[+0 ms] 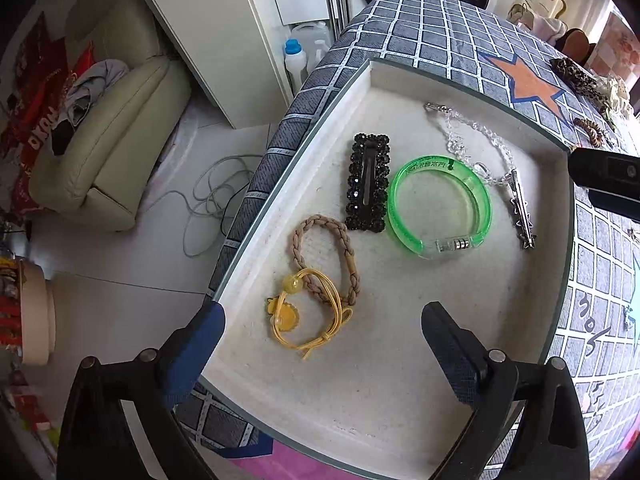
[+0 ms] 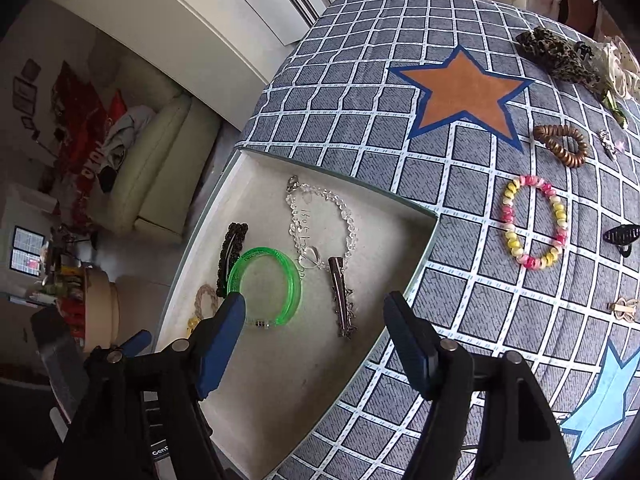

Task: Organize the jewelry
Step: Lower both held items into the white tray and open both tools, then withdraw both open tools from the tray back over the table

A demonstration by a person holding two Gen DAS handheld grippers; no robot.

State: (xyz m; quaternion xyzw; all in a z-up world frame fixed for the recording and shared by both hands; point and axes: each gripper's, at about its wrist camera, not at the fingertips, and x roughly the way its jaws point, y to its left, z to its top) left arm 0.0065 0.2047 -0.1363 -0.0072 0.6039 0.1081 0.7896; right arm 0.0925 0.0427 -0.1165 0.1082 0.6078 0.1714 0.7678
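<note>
Green bangle (image 1: 439, 202) is lying in the tray (image 1: 256, 236) beside the black clip (image 1: 367, 182), both grippers (image 1: 322, 334) (image 2: 314, 322) hovering spread, holding nothing.

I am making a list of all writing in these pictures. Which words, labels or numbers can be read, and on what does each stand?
"GenR", cut off at the edge: white print on the black body of the right gripper.
Dark print on the green bangle: too small to read.
White letters on the red cloth by the sofa: too distorted to read.
Dark marks on the tablecloth: not readable.
</note>
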